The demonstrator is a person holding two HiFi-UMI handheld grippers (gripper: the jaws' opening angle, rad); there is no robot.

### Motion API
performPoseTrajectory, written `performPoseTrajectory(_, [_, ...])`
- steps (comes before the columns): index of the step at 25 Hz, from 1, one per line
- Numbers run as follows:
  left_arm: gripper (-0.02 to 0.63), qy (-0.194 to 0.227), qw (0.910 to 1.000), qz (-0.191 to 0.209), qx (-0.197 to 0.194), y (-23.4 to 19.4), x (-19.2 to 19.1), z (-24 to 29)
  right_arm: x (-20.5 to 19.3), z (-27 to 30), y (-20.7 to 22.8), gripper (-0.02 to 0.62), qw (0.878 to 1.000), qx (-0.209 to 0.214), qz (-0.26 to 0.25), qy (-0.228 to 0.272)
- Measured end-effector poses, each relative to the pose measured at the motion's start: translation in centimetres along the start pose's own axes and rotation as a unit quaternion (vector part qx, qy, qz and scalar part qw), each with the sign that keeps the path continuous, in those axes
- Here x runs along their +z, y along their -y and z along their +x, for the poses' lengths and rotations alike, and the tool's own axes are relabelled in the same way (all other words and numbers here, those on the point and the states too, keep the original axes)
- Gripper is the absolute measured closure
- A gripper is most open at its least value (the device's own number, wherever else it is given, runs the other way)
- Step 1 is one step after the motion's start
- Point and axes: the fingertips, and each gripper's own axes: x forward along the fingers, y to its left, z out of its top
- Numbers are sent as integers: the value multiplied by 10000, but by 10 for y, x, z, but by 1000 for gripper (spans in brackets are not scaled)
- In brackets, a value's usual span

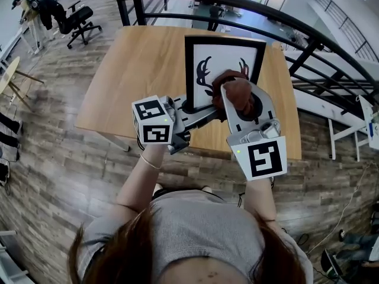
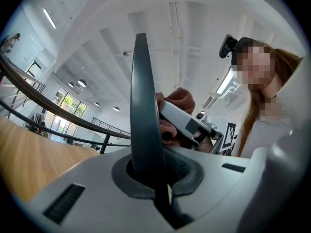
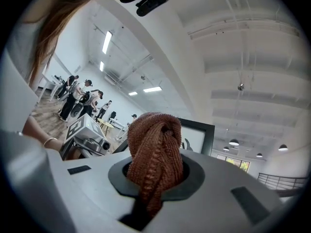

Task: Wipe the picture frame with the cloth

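Note:
A black picture frame [image 1: 224, 55] with an antler drawing stands on edge on the wooden table [image 1: 136, 70]. My left gripper [image 1: 190, 106] is shut on the frame's lower left edge. In the left gripper view that edge [image 2: 141, 96] rises as a dark strip out of the jaws of the left gripper [image 2: 148, 174]. My right gripper [image 1: 240, 102] is shut on a bunched brown cloth [image 1: 234, 84], which lies against the lower right of the picture. In the right gripper view the cloth [image 3: 154, 140] bulges out of the right gripper [image 3: 153, 174], and the frame [image 3: 197, 132] is just behind it.
The table's near edge runs just under both grippers. A dark curved railing [image 1: 237, 5] passes behind the table. An office chair [image 1: 77, 19] stands at the far left and a white desk [image 1: 349, 129] at the right. Several people [image 3: 77, 98] stand far off.

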Motion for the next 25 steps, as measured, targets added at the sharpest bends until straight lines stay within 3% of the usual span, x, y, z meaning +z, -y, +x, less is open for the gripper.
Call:
performPoseTrajectory(6, [584,216,9997,-145,41,0,2,1,-13,-9,-8,549,9996,163,217,-109])
performPoseTrajectory(16, [584,147,9998,-64,146,-7,-2,2,-46,-22,-12,549,9972,338,378,-549])
performPoseTrajectory(25, [584,129,9998,-46,171,-8,-1,2,-56,-32,-8,549,9949,255,635,-737])
